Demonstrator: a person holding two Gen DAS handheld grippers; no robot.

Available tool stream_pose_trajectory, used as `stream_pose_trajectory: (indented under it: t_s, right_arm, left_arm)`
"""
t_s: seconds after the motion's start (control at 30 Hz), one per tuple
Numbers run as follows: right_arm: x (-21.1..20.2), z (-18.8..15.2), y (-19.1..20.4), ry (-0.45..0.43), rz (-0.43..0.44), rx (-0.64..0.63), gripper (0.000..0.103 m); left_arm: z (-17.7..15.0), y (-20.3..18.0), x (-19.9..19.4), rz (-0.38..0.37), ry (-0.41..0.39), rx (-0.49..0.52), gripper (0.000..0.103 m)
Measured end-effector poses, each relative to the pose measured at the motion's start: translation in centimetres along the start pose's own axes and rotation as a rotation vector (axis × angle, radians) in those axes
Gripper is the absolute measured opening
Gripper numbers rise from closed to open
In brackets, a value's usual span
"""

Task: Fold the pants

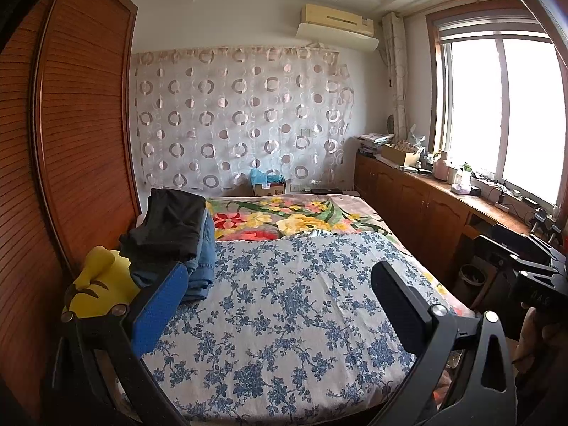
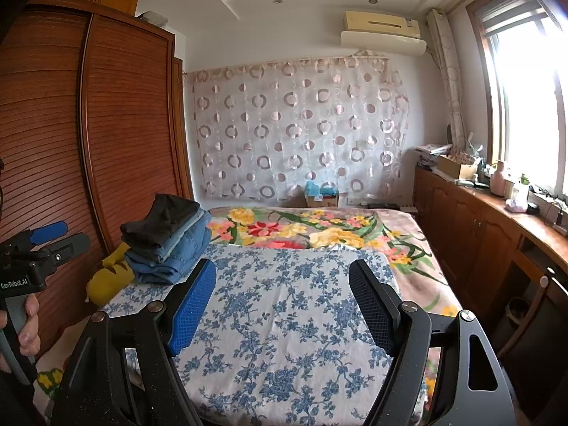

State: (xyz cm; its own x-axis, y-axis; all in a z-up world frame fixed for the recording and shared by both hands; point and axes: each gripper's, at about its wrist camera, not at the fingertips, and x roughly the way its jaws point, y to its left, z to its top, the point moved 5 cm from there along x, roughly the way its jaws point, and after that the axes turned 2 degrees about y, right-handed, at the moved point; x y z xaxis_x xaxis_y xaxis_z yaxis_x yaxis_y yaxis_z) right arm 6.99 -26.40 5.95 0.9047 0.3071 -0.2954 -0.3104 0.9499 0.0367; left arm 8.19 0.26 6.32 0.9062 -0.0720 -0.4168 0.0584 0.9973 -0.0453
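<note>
Both tools are hovering spread wide over the bed (image 2: 284,301), the left tool (image 1: 280,305) and right tool (image 2: 282,301) pinching nothing. Folded pants (image 2: 167,245) are lying stacked at the bed's left edge, partly hiding a yellow toy (image 2: 106,280); the left tool's blue finger is covering the stack's lower corner.

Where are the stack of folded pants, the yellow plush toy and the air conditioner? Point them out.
stack of folded pants (image 2: 167,245), right wrist view, on the denim layers.
yellow plush toy (image 2: 106,280), right wrist view, on its body.
air conditioner (image 1: 337,19), left wrist view, on its front panel.
</note>
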Motion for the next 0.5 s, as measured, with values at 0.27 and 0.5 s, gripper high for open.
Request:
stream_pose_trajectory:
  t_s: [0.27,0.5]
  right_arm:
    - [0.01,-0.18,0.13,0.000,0.003,-0.004,0.079]
    - [0.00,-0.16,0.02,0.000,0.002,-0.004,0.079]
  left_arm:
    - [-0.13,0.08,0.01,0.001,0.000,0.001,0.103]
    - [-0.12,0.08,-0.01,0.001,0.001,0.002,0.103]
